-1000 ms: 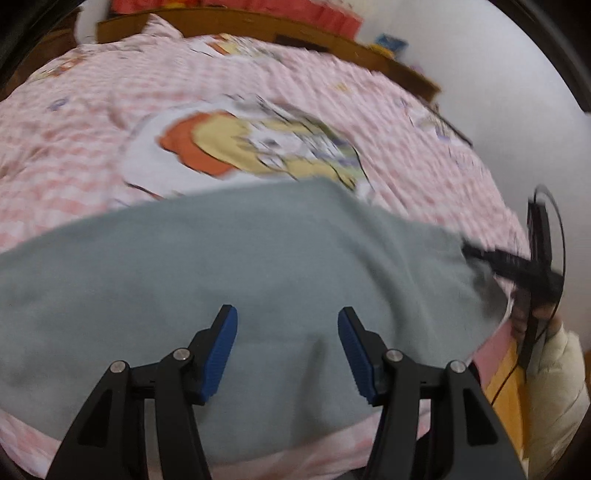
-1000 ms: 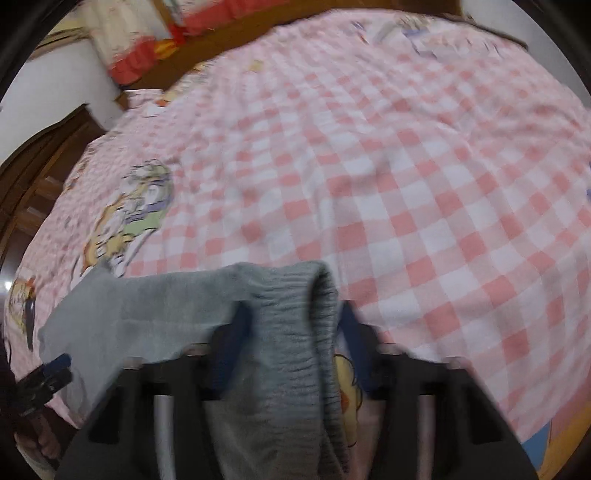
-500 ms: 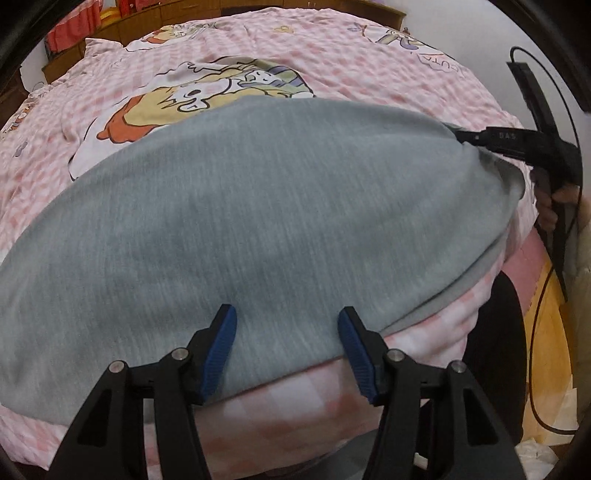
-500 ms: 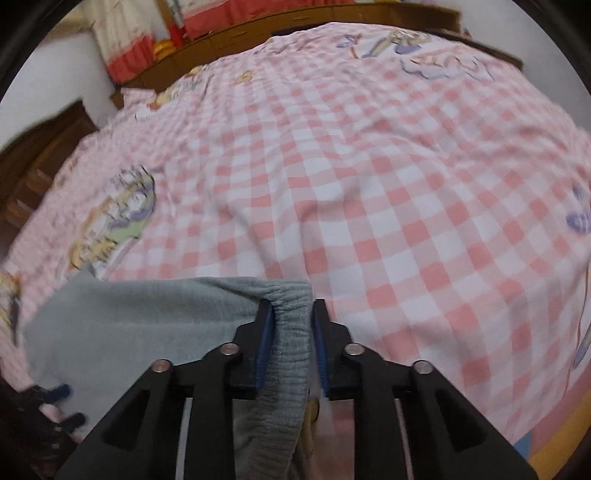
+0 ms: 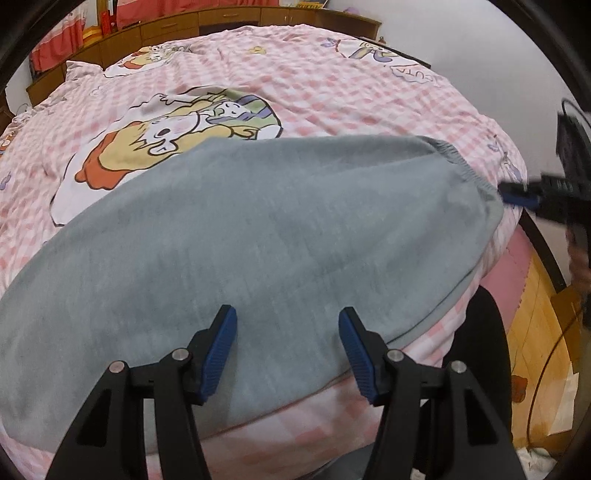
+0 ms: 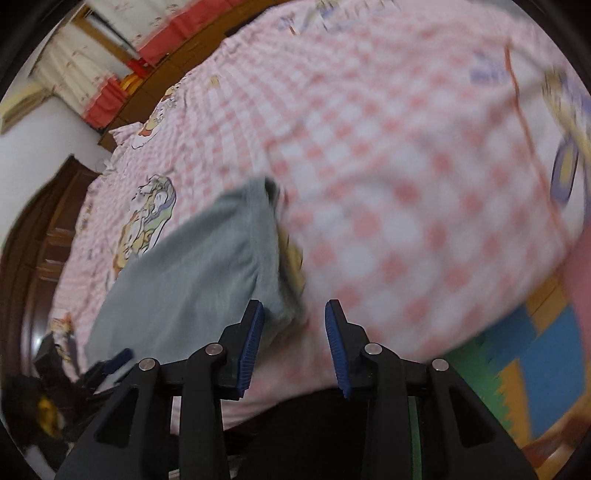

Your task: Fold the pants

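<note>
Grey pants (image 5: 277, 229) lie spread flat across the near side of the bed, their ribbed waistband (image 5: 454, 158) at the right end. My left gripper (image 5: 286, 314) hovers open over the pants' near edge, with nothing between its blue pads. My right gripper (image 6: 293, 306) is opening its jaws. The waistband corner (image 6: 284, 310) lies just ahead of its left finger, and neither pad presses on it. The left wrist view shows the right gripper (image 5: 521, 194) just off the waistband end. In the right wrist view the pants (image 6: 192, 273) stretch away to the left, toward the blurred left gripper (image 6: 110, 363).
The bed carries a pink checked sheet (image 5: 332, 85) with a cartoon print (image 5: 177, 144). Wooden cabinets (image 5: 166, 26) stand behind it. The bed's near edge drops to a coloured foam mat (image 6: 535, 350) and a yellow floor (image 5: 539, 332). Dark clothing of a person (image 6: 314, 424) is below the grippers.
The right gripper has let go of the waistband, opened and drawn back a little. The pants now lie flat on the bed. The left gripper stayed open while it shifted along the pants' edge.
</note>
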Available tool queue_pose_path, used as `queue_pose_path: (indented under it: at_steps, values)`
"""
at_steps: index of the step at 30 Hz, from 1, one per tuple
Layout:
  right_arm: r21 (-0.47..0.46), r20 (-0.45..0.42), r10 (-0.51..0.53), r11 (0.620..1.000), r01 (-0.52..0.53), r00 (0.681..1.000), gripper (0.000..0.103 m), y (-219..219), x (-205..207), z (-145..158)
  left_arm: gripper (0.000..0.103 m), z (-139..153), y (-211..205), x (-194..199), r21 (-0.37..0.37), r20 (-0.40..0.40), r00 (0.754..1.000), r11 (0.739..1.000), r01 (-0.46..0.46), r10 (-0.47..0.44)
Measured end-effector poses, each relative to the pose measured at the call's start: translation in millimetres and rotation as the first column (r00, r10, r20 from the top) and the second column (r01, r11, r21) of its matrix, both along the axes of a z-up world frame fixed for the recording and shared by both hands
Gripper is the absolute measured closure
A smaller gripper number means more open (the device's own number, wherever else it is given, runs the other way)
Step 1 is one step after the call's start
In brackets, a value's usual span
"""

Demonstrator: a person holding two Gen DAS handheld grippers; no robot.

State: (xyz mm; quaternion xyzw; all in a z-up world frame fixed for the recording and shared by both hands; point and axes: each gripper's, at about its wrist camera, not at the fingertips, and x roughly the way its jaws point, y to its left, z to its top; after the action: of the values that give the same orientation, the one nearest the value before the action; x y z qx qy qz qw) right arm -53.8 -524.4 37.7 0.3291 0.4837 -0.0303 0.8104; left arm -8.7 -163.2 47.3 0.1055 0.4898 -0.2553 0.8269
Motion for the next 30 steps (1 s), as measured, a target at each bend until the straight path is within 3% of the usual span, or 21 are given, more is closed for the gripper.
queue_pose_path:
  at_steps: [5,8,11,15,18,19,20,23,27,30]
  values:
    - [0.134,0.044,-0.103,0.986,0.096,0.994,0.068,1.6,-29.3,-16.6,0.042,-7.9,3.4,-1.7,-0.008,-0.019,1.0,1.0,-0.018,0.018]
    - [0.251,0.055,-0.18,0.954,0.161,0.982,0.067,-6.1,-34.8,-22.6,0.042,-11.2,7.2,-2.9,-0.016,-0.032,0.999,1.0,-0.024,0.024]
    - [0.292,0.037,-0.222,0.935,0.202,0.974,0.058,-4.4,-28.0,-28.0,0.042,-15.2,7.2,-2.3,-0.017,-0.044,0.998,0.999,-0.036,0.036]
    - [0.313,0.015,-0.199,0.932,0.184,0.98,0.056,8.8,-7.7,-36.1,0.042,-16.3,5.4,-7.6,-0.015,-0.041,0.999,1.0,-0.027,0.027]
    - [0.249,0.011,-0.205,0.948,0.196,0.979,0.06,14.5,0.1,-35.0,0.042,-20.2,4.3,-10.6,-0.001,-0.049,0.999,1.0,-0.023,0.023]
    - [0.221,0.023,-0.207,0.955,0.197,0.978,0.078,14.4,-2.1,-35.1,0.042,-20.7,4.1,-11.3,-0.001,-0.049,0.999,1.0,-0.024,0.024]
    - [0.166,0.022,-0.215,0.964,0.208,0.976,0.083,16.0,-3.9,-33.0,0.042,-21.1,4.0,-11.6,-0.001,-0.048,0.999,1.0,-0.026,0.025]
    - [0.087,0.063,-0.216,0.974,0.21,0.974,0.087,21.0,-15.6,-25.3,0.042,-21.2,5.0,-11.7,-0.011,-0.054,0.998,1.0,-0.029,0.029]
    - [-0.018,0.048,-0.165,0.986,0.166,0.985,0.087,30.1,-6.6,-33.8,0.042,-22.5,8.4,-12.6,-0.031,-0.058,0.998,0.999,-0.033,0.031]
    - [-0.014,0.039,-0.156,0.988,0.157,0.987,0.085,28.6,-4.4,-42.9,0.042,-23.5,8.7,-13.9,-0.027,-0.052,0.998,0.999,-0.028,0.027]
